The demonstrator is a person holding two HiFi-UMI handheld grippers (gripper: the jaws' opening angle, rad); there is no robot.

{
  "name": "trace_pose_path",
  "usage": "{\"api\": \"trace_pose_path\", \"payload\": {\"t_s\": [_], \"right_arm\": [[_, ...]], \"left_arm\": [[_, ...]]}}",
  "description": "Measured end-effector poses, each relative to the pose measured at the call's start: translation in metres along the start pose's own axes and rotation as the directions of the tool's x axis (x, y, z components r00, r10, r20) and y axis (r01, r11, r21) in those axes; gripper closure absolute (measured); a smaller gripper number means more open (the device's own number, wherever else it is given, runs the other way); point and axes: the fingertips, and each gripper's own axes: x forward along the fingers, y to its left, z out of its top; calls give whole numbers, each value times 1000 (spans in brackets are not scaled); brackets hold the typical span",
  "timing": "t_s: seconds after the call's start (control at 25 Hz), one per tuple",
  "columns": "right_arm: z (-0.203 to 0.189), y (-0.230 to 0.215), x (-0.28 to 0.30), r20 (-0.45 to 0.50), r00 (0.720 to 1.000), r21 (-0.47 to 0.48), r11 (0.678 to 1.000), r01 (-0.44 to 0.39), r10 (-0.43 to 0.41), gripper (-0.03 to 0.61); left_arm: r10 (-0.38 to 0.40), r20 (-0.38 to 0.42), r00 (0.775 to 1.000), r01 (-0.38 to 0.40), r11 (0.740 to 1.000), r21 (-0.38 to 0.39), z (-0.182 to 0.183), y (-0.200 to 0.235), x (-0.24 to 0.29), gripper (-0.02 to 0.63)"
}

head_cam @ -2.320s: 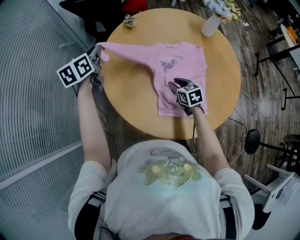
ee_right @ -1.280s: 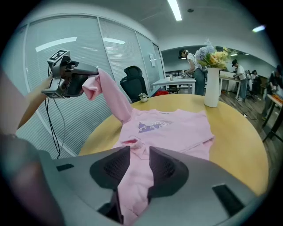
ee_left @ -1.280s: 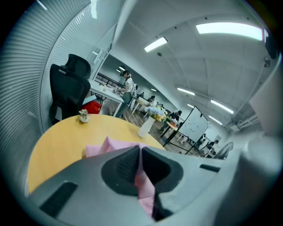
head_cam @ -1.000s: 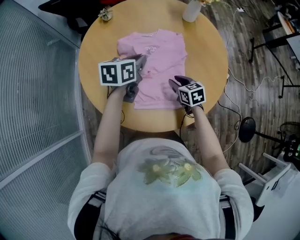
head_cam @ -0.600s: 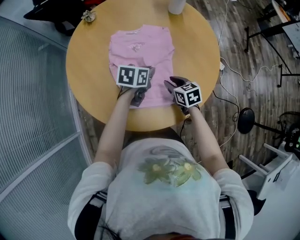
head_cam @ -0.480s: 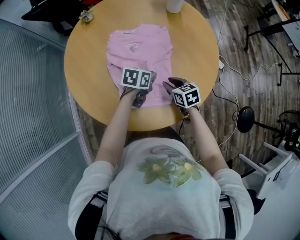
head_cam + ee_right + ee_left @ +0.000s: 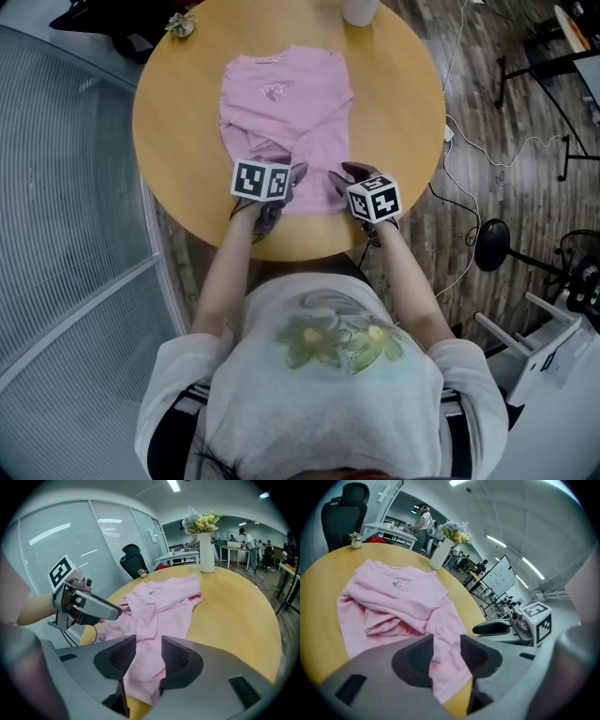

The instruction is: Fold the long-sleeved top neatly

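Observation:
The pink long-sleeved top (image 7: 286,112) lies flat on the round wooden table (image 7: 403,103), collar at the far side, with its left sleeve folded across the body. My left gripper (image 7: 295,176) hovers over the near hem. Its jaws have just been opening; pink cloth (image 7: 408,597) shows in the gap of the left gripper (image 7: 446,644), and the pads do not press on it. My right gripper (image 7: 342,178) stands beside it over the hem's right part. The right gripper's (image 7: 149,648) jaws have opened a little further, over the top (image 7: 161,602) without gripping it.
A white vase (image 7: 359,9) with flowers stands at the table's far edge, and a small ornament (image 7: 180,25) sits at the far left. A glass wall runs along the left. Cables and a stand (image 7: 492,253) lie on the wooden floor to the right.
The left gripper carried the sleeve from the table's left edge across the top, sank toward the near hem and let the sleeve go. The right gripper shifted only slightly.

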Motion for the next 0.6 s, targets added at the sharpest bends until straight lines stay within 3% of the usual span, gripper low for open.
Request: {"api": "trace_pose_path", "payload": {"t_s": [0.12, 0.4, 0.52, 0.6], "right_arm": [[-9, -4, -5, -9, 1000, 7, 1000, 20, -20, 408], [-50, -25, -19, -77, 994, 44, 996, 81, -77, 402], [-73, -30, -28, -109, 990, 78, 992, 99, -90, 402], [-85, -32, -33, -133, 987, 92, 990, 105, -92, 402]], "left_arm": [[86, 14, 996, -86, 996, -16, -17, 35, -30, 454], [207, 14, 978, -201, 965, -170, -69, 104, -86, 454], [208, -35, 977, -211, 963, -170, -97, 106, -91, 454], [197, -81, 977, -206, 970, -127, -112, 100, -89, 454]]}}
